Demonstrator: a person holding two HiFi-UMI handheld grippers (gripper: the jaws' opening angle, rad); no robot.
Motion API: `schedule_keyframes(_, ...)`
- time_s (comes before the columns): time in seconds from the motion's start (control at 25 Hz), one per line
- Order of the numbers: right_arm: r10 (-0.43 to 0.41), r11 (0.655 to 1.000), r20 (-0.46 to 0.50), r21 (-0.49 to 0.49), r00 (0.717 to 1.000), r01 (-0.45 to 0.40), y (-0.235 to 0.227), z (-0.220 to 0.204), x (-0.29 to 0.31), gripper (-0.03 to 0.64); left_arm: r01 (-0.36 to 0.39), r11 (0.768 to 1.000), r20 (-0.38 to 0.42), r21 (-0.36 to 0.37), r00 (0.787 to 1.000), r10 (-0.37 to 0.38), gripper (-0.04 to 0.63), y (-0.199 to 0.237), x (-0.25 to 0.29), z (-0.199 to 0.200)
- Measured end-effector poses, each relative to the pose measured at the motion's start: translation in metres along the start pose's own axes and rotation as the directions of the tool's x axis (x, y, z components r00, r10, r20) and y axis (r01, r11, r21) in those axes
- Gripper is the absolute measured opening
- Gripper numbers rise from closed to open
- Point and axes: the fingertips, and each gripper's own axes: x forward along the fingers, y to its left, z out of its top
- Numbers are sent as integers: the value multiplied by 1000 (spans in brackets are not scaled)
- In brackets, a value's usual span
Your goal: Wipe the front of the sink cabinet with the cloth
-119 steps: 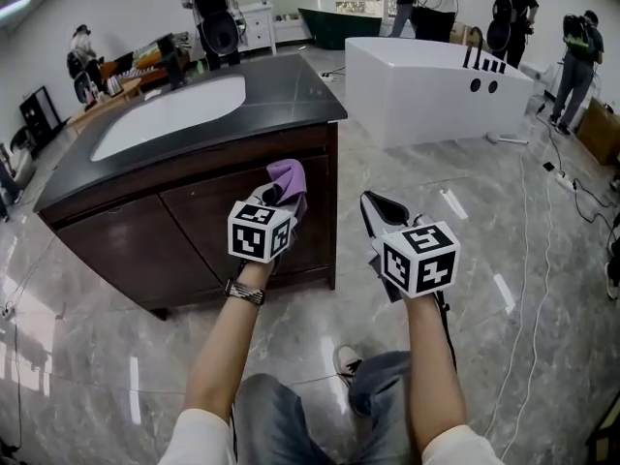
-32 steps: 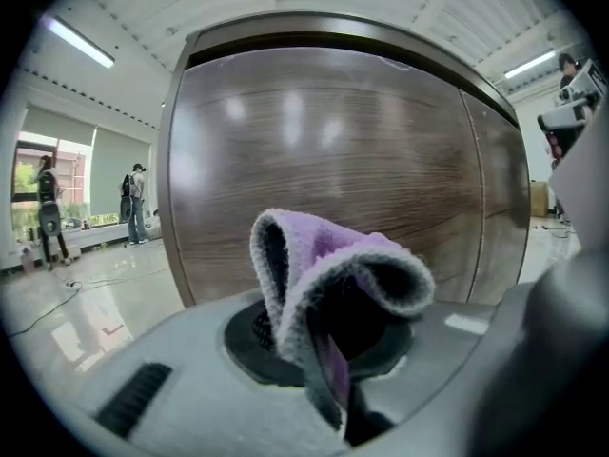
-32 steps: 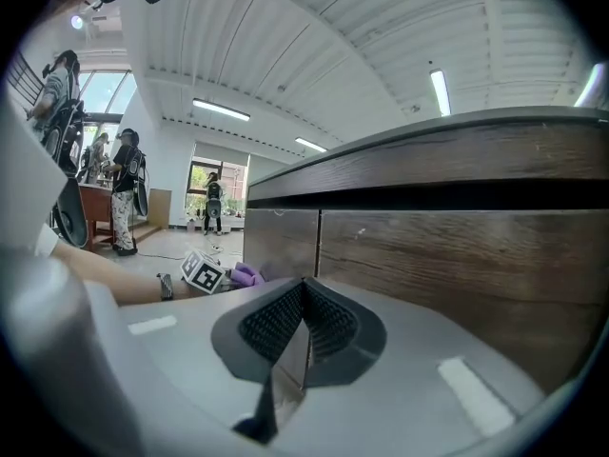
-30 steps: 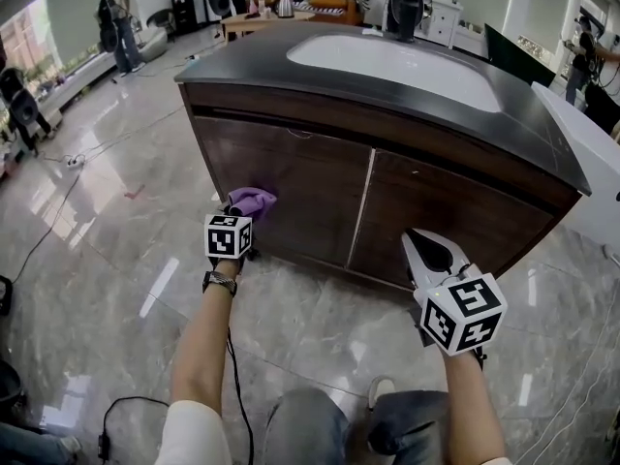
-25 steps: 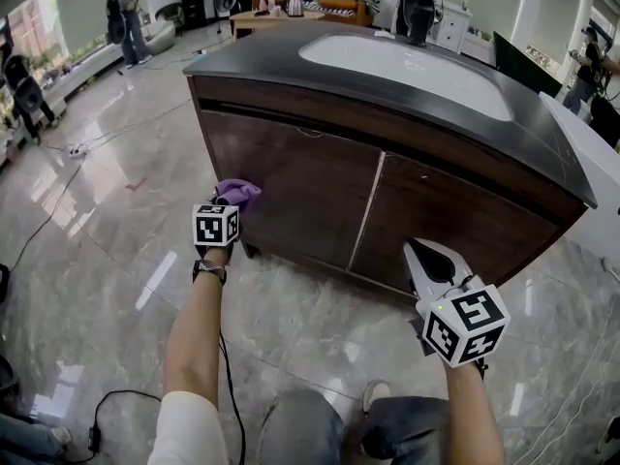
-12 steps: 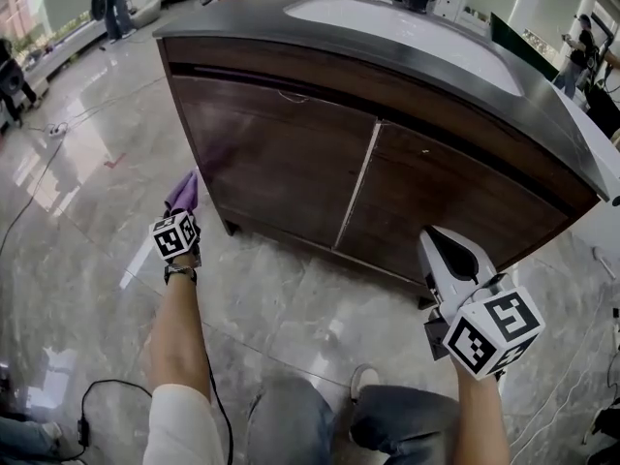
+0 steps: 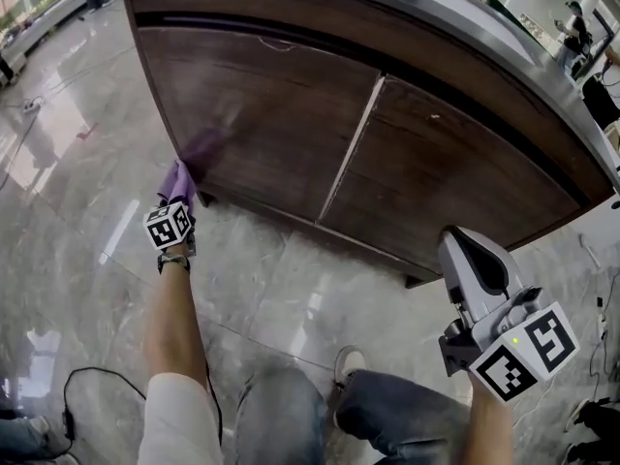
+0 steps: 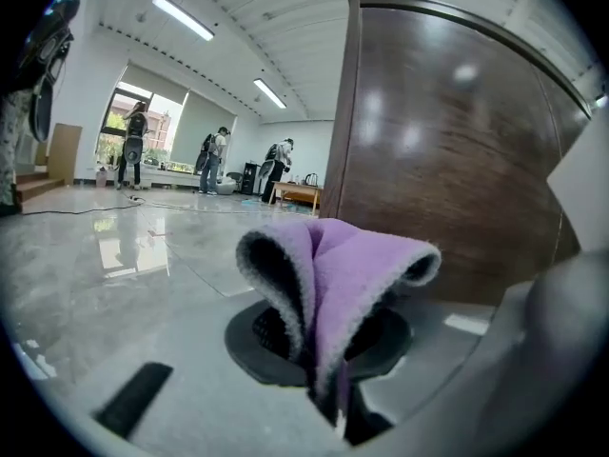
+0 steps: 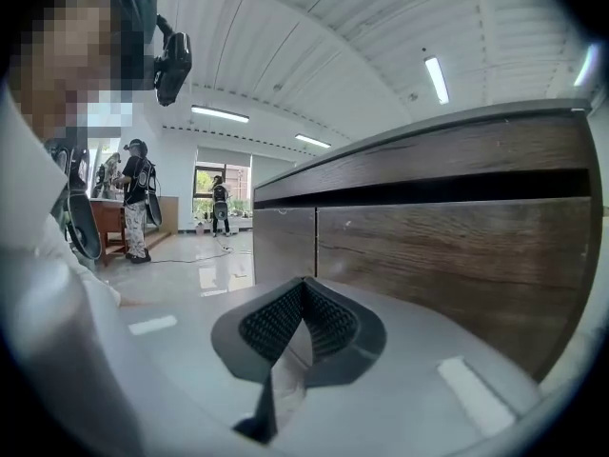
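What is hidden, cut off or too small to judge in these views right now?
- Whether the cloth touches the cabinet: in the left gripper view the cloth's own folds cover any contact spot.
- Sink basin: cut off by the head view's top edge.
- Left gripper grip, in the head view: its marker cube and the cloth cover the jaws.
- People far behind, left gripper view: too small for detail.

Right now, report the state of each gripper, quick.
Left gripper: closed on the purple cloth.
Right gripper: closed, holding nothing.
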Motion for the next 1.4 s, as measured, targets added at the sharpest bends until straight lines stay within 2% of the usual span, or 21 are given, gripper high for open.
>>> schedule_keyframes(0.12,-21,1000,-12,20,1000,21,-6,-5,0,5,25,998,-23,55,999,-24,49,-12,6,-11)
schedule_keyframes(0.2,-31,999,-12,20,999,31,-9,-6,2,5,47,991,-41,124,998,-42,49,-23,7,-11)
schedule_keyframes(0.28,-45,999,-13,-4,999,45,-14,-7,3,5,74,980,-52,188,997,-65,49,-38,8,-9)
schedule_keyframes(0.4,-93,994,-35,-52,995,92,-27,-16,1,5,119,965,-49,233,993,-111,49,-63,8,-5)
schedule_keyframes(0.6,-160,986,-61,-66,985,156,-44,-28,-13,5,141,965,-75,221,989,-128,48,-91,10,-5)
schedule_keyframes(0.84,-149,988,-57,-41,987,147,-50,-29,-32,5,187,965,-80,183,981,-175,48,-128,1,-20)
schedule_keyframes(1.04,-172,985,-55,-12,984,172,-62,-36,-49,5,225,957,-88,183,973,-212,48,-163,-7,-28)
schedule_keyframes(1.24,-226,974,-72,17,972,228,-80,-48,-64,5,255,935,-95,245,966,-239,48,-199,-20,-31)
schedule_keyframes(1.4,-274,961,-73,28,959,276,-92,-52,-83,5,274,926,-88,261,962,-260,48,-233,-31,-35)
